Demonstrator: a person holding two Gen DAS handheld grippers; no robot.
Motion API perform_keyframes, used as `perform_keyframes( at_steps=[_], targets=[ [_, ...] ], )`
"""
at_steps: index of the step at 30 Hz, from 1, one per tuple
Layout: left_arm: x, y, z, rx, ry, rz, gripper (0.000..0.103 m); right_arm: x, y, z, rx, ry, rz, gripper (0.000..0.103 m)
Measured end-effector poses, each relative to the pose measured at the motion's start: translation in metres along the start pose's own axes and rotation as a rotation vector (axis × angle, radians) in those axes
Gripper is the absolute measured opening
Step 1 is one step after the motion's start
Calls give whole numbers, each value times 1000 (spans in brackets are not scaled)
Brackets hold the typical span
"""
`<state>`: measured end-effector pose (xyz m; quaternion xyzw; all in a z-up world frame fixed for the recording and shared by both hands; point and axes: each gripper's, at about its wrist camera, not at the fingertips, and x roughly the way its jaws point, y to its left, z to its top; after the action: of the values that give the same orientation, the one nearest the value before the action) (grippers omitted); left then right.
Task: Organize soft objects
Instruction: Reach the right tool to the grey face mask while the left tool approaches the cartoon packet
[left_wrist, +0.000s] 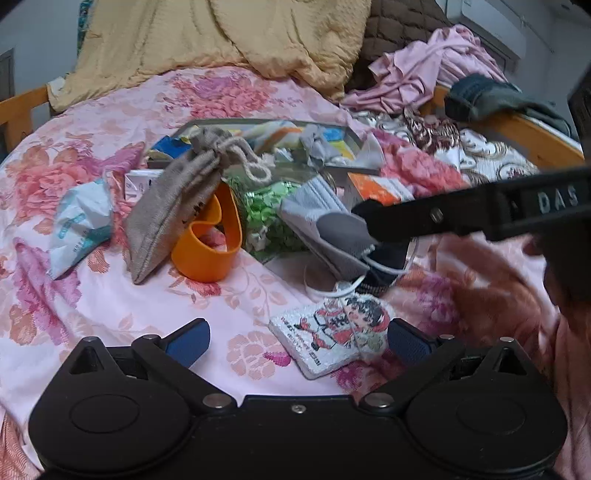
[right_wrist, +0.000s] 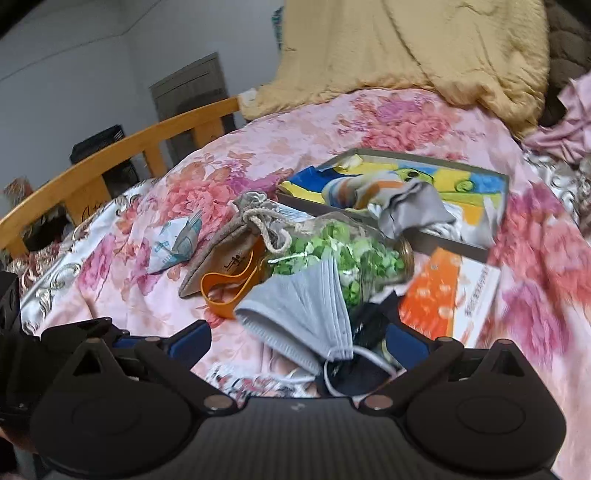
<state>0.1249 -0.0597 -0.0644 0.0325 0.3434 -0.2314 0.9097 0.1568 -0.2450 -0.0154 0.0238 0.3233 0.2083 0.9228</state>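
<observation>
On a flowered bed (left_wrist: 110, 295), the left gripper (left_wrist: 297, 341) hovers spread and empty, a small printed pad (left_wrist: 332, 339) lying between its fingertips. Ahead and to its right, a grey face mask (right_wrist: 299, 314) lies with its long axis slanting away, directly before the right gripper (right_wrist: 299, 341). That nearer gripper is spread wide and holds nothing; whether its tip touches the mask cannot be told.

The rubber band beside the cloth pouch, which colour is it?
Orange; the band shows best in the left wrist view.

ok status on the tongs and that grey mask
Both tongs open: left tongs idle, right tongs over grey mask. Mask ungripped, lying against the jar.
</observation>
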Motion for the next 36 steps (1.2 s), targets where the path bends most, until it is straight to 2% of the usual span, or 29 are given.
perform_keyframes(
  at_steps=[7, 11, 16, 23, 28, 36],
  targets=[
    [12, 0, 1, 61, 21, -62, 102, 24, -6, 8, -81, 15, 53, 103],
    [19, 0, 2, 73, 42, -156, 102, 41, -5, 7, -115, 56, 82, 103],
    [28, 0, 4, 107, 46, -203, 102, 49, 0, 5, -151, 71, 103, 102],
    [44, 2, 6, 124, 62, -234, 102, 57, 4, 2, -163, 88, 117, 102],
    [48, -3, 5, 149, 69, -259, 102, 61, 6, 0, -173, 95, 107, 97],
    [48, -13, 0, 238, 79, -211, 93, 64, 10, -3, -196, 107, 90, 94]
  ],
)
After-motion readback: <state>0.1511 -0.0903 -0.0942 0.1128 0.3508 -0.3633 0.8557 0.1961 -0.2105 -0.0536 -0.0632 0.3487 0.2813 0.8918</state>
